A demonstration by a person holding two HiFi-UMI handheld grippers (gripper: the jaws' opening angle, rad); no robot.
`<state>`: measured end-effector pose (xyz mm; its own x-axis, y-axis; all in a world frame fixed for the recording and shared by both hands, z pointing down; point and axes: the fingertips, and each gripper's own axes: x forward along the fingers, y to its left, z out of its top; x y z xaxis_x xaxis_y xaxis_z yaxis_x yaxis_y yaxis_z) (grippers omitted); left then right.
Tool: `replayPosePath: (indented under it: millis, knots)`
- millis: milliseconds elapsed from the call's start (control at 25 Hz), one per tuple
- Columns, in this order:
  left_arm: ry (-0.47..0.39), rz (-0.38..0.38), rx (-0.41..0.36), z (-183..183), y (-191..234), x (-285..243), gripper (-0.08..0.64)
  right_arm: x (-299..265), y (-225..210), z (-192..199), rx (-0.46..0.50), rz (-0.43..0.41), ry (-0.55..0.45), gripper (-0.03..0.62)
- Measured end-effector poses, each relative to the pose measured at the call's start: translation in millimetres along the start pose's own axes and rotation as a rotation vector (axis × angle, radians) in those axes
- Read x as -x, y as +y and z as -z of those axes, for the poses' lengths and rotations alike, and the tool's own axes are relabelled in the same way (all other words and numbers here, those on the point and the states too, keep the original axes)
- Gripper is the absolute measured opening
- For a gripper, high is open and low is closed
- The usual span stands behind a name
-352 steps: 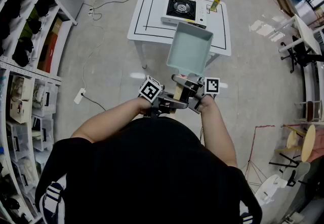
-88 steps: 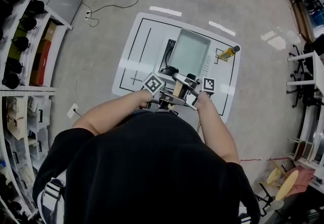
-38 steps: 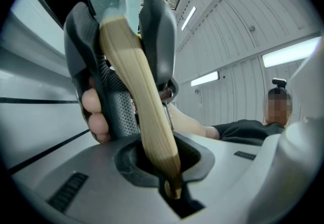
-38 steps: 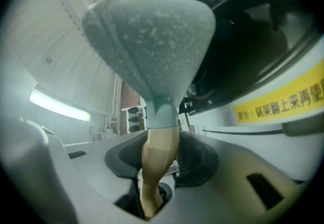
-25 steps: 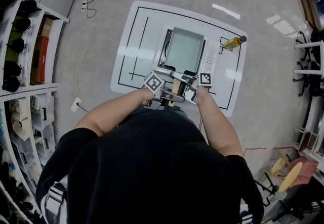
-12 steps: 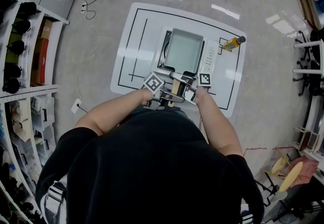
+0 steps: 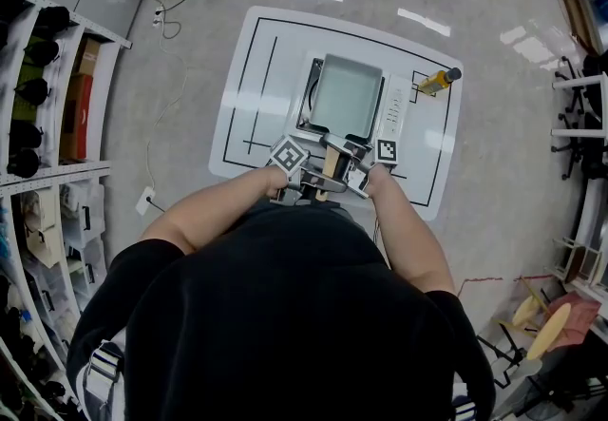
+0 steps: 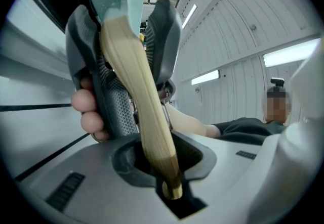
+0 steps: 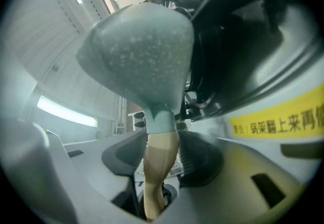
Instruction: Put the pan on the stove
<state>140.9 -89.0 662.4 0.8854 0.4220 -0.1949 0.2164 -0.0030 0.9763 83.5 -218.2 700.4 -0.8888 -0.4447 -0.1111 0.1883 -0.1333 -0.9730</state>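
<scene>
Hazard, judged: pan tipping or sliding on its supports if the left hand-held gripper or right hand-held gripper snags the handle while backing toward six o'clock, or if the pan sits off-centre once support goes.

Left hand-held gripper: jaws narrowly apart, just been opening. Wooden handle between them, leaning on one pad, a gap beside the other. Grip let go.

Right hand-held gripper: jaws wider, also just been opening. Same handle between them, pads slack, no clamp.

Pan: pale green, rectangular, at twelve o'clock from both grippers, resting on the stove, handle pointing to six o'clock.

Stove: portable, its bare edge showing at three o'clock of the pan.

Bench: white, black-lined, carries the stove.

Bottle: yellow, at two o'clock of the pan, apart from the stove.
</scene>
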Motion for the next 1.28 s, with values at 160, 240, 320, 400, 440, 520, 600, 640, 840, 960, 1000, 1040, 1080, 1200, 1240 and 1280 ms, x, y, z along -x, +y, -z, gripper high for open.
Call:
replayPosePath:
  millis: [160,240,320,400,440,520,600,640,840,960,1000,1040,1080,1200,1240,1280]
  knots:
    - [-0.005,0.062,0.019,-1.2,-10.3,-2.6,0.153,1.2,-1.5,-0.8,-0.008,-0.008,-0.013,0.227]
    - [-0.002,0.067,0.019,-0.7,-10.0,-3.3,0.19,2.2,-3.5,-1.5,-0.002,-0.004,-0.017,0.247]
    - [-0.005,0.064,0.029,0.6,-8.6,-2.8,0.207,4.3,-4.2,-1.9,-0.001,-0.007,-0.028,0.258]
    - [-0.012,0.065,0.034,0.4,-9.1,-1.8,0.216,5.3,-2.4,-1.1,-0.009,-0.01,-0.036,0.264]
    - [-0.014,0.064,0.034,0.2,-9.2,-1.1,0.221,5.4,-1.5,-0.5,-0.012,-0.007,-0.038,0.266]
    - [-0.01,0.055,0.027,0.6,-8.0,0.9,0.23,5.9,-1.7,-0.3,-0.002,-0.005,-0.035,0.27]
    - [-0.003,0.047,0.017,1.4,-7.7,2.2,0.235,6.7,-2.8,-0.7,0.017,-0.003,-0.032,0.272]
    - [-0.001,0.046,0.016,1.8,-8.1,2.4,0.236,6.7,-2.4,-0.6,0.02,-0.003,-0.032,0.273]
    - [0.004,0.03,0.011,3.3,-6.0,3.9,0.239,8.9,1.0,1.7,0.016,0.007,-0.043,0.275]
    - [-0.003,-0.021,0.005,1.5,2.3,11.7,0.25,14.6,2.6,1.1,0.022,0.02,-0.055,0.275]
    - [-0.011,-0.041,-0.006,-1.3,5.9,16.2,0.252,17.2,2.4,-0.1,0.029,0.026,-0.056,0.275]
    - [-0.019,-0.059,-0.021,-4.4,9.0,21.1,0.253,20.2,1.7,-1.3,0.043,0.033,-0.054,0.275]
    - [-0.028,-0.072,-0.027,-6.8,11.4,26.0,0.253,23.3,0.9,-2.1,0.059,0.039,-0.049,0.275]
    - [-0.052,-0.106,-0.053,-14.0,16.1,41.0,0.258,29.6,3.1,0.1,0.066,0.054,-0.05,0.275]
    - [-0.067,-0.101,-0.052,-16.4,14.7,44.1,0.258,31.6,3.8,1.4,0.062,0.06,-0.056,0.275]
    - [-0.087,-0.087,-0.038,-18.3,10.7,45.7,0.258,34.1,3.3,2.0,0.062,0.065,-0.063,0.275]
